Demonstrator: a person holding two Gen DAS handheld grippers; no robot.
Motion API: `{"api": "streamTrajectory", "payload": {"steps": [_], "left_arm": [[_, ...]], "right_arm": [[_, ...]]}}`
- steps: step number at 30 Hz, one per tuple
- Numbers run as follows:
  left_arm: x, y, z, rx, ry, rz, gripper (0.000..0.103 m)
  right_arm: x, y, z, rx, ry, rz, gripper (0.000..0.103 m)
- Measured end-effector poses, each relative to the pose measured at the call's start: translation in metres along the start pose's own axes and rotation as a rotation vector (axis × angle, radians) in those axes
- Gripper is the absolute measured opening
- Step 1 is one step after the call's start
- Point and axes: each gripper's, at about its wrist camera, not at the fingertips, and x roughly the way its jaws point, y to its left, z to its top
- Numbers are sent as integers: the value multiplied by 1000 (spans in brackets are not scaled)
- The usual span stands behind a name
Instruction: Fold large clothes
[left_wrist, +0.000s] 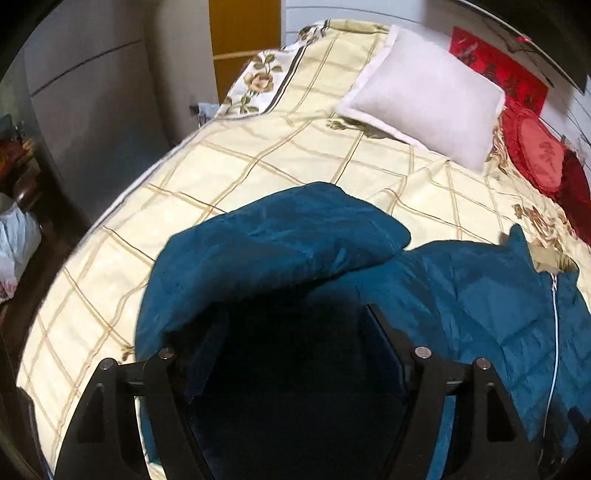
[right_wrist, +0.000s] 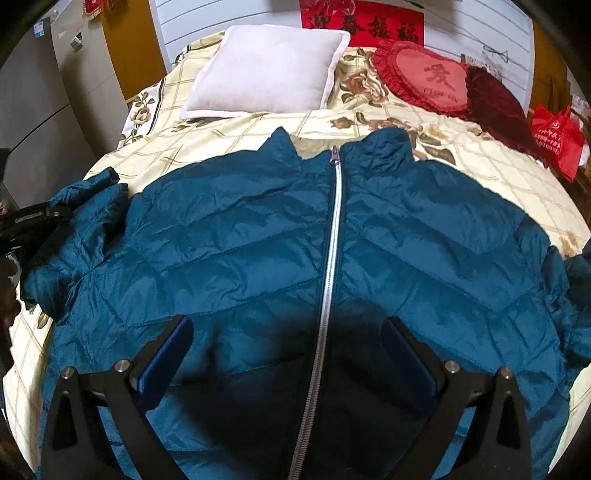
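**Two claws over a teal jacket on the bed**

The left gripper (left_wrist: 295, 332) sits low over the jacket's sleeve (left_wrist: 273, 236), which is bunched and doubled over itself at the left side of the jacket (right_wrist: 258, 236). Cloth piles up dark between its fingers; one finger is buried in the folds, so I cannot tell whether it is pinching the sleeve or standing apart. In the right wrist view its black body (right_wrist: 33, 218) pokes in right against that sleeve.

The jacket lies front up on the checked, flowered bedspread (left_wrist: 229, 162), collar toward the headboard, its pale zipper (right_wrist: 332, 229) closed up the middle.

The right gripper (right_wrist: 288, 332) hovers above the jacket's lower front, fingers spread wide either side of the zipper, gripping nothing.

Beyond the jacket's collar a white pillow (right_wrist: 269, 70) rests on the bedspread; right of the pillow lies a red heart-shaped cushion (right_wrist: 428, 77), a dark red one (right_wrist: 495, 99) touching it. Further right of the jacket, off the bed's edge, is a red bag (right_wrist: 557, 140).
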Motion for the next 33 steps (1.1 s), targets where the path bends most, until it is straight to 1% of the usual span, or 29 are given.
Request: {"api": "streamTrajectory", "payload": {"steps": [1, 2, 4, 5, 6, 7, 10, 12, 14, 15, 16, 17, 18, 19, 21, 23, 26, 30, 33], "left_arm": [[3, 1, 1, -11, 2, -9, 75], [6, 1, 1, -20, 7, -20, 69], [13, 2, 1, -30, 35, -32, 38], [18, 4, 1, -36, 57, -26, 33], [23, 6, 1, -45, 75, -25, 31], [24, 10, -1, -56, 75, -37, 31], [6, 20, -7, -72, 12, -61, 31], [-10, 24, -8, -49, -30, -65, 32], [-23, 21, -8, 7, -75, -36, 32], [-26, 21, -7, 27, -87, -32, 36], [-27, 19, -6, 50, -86, -36, 50], [-27, 18, -5, 69, -72, -52, 60], [-24, 16, -4, 95, -50, -87, 77], [-22, 13, -5, 119, -38, -115, 86], [-18, 7, -6, 163, -24, -137, 87], [-12, 3, -4, 201, -7, -131, 87], [-13, 3, 1, 201, -41, -81, 87], [-23, 11, 4, 199, -104, -80, 87], [-17, 11, 7, 245, -92, -25, 87]], "right_arm": [[1, 0, -1, -1, 3, 0, 103], [2, 1, -2, -2, 6, 1, 103], [3, 0, -3, -1, 11, 3, 103], [3, 0, -4, 0, 12, 3, 103], [4, -1, -5, 1, 13, 2, 103], [3, -1, -6, 2, 14, 1, 103], [1, -5, -8, 11, 11, -3, 103], [-1, -8, -10, 22, 15, -4, 103], [-1, -9, -11, 29, 21, -1, 103], [-1, -9, -12, 34, 25, 5, 103], [-1, -10, -13, 38, 26, 9, 103], [-2, -10, -13, 45, 25, 14, 103], [-2, -10, -14, 52, 24, 19, 103], [-2, -9, -14, 56, 25, 24, 103], [-1, -8, -14, 57, 31, 34, 103], [1, -7, -14, 49, 35, 34, 103], [4, -5, -13, 39, 41, 37, 103], [8, -6, -13, 43, 51, 40, 103], [10, -6, -13, 48, 53, 43, 103]]}}
